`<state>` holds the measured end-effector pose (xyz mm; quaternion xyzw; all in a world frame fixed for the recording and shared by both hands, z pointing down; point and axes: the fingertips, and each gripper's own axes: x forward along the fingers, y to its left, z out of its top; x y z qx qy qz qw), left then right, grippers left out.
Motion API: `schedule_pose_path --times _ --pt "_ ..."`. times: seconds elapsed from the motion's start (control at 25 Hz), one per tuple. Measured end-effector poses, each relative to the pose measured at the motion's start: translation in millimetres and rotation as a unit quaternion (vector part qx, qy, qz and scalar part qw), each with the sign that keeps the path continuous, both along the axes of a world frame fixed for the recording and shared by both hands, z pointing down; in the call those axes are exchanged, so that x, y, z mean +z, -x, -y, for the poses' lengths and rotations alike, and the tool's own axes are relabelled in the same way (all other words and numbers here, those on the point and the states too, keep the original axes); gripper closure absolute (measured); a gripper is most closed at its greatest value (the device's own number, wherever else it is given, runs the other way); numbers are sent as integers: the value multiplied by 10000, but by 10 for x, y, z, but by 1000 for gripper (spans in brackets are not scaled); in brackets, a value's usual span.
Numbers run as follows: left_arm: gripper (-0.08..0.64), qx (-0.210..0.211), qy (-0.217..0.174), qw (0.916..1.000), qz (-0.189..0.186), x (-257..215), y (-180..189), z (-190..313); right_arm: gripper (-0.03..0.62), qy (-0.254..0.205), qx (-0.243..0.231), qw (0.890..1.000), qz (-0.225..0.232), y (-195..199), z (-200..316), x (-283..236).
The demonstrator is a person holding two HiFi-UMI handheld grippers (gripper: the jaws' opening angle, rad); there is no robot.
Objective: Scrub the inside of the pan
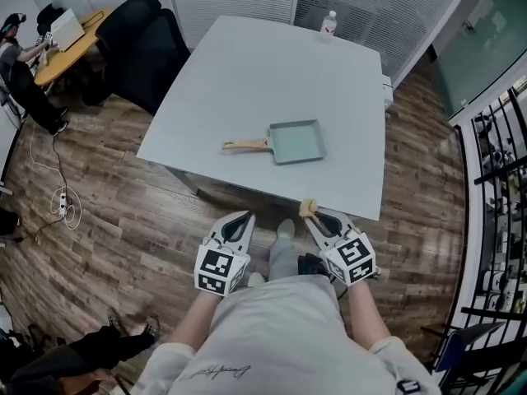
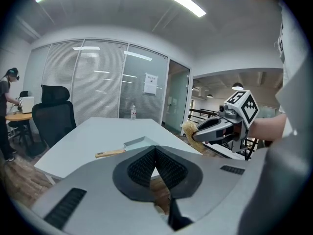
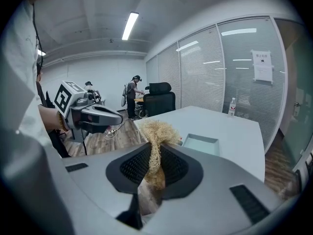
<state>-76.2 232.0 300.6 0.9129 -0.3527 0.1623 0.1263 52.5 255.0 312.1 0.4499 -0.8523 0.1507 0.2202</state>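
A square pale-green pan (image 1: 296, 141) with a wooden handle (image 1: 244, 145) lies on the light grey table (image 1: 247, 81), handle pointing left. It also shows as the pan (image 2: 139, 143) in the left gripper view and the pan (image 3: 200, 143) in the right gripper view. My right gripper (image 1: 312, 216) is shut on a tan fibrous scrubber (image 3: 156, 138), held just off the table's near edge. The scrubber (image 1: 308, 208) sticks out past its tips. My left gripper (image 1: 241, 222) is shut with nothing in it, below the near edge. Both hang well short of the pan.
A water bottle (image 1: 328, 24) stands at the table's far edge. Black office chairs (image 1: 144, 44) sit at the far left, beside a wooden desk (image 1: 70, 44) where a person works. Cables (image 1: 62, 200) lie on the wood floor. A black metal rack (image 1: 498, 212) lines the right side.
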Motion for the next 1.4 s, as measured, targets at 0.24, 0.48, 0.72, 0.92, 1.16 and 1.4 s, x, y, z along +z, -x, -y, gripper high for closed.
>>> schedule_pose_path --times 0.24,0.48,0.72,0.92,1.16,1.4 --pt "549 -89 66 9999 -12 13 -196 599 523 122 -153 9998 -17 -201 612 72" --pt "549 -344 76 9994 -18 -13 -371 1180 522 158 -468 9988 -24 -374 1225 55" --pt "549 -600 127 9981 2 6 -525 1561 523 250 -676 9974 27 -565 1635 130" --pt "549 -771 170 9969 55 29 -629 1742 523 285 -861 9958 82 -680 1823 165" --pt "549 -747 135 9970 157 0 -683 1884 522 318 -875 9956 112 -754 1994 184" --pt "549 -515 165 9982 257 32 -624 2029 523 360 -821 9959 81 -669 2123 197"
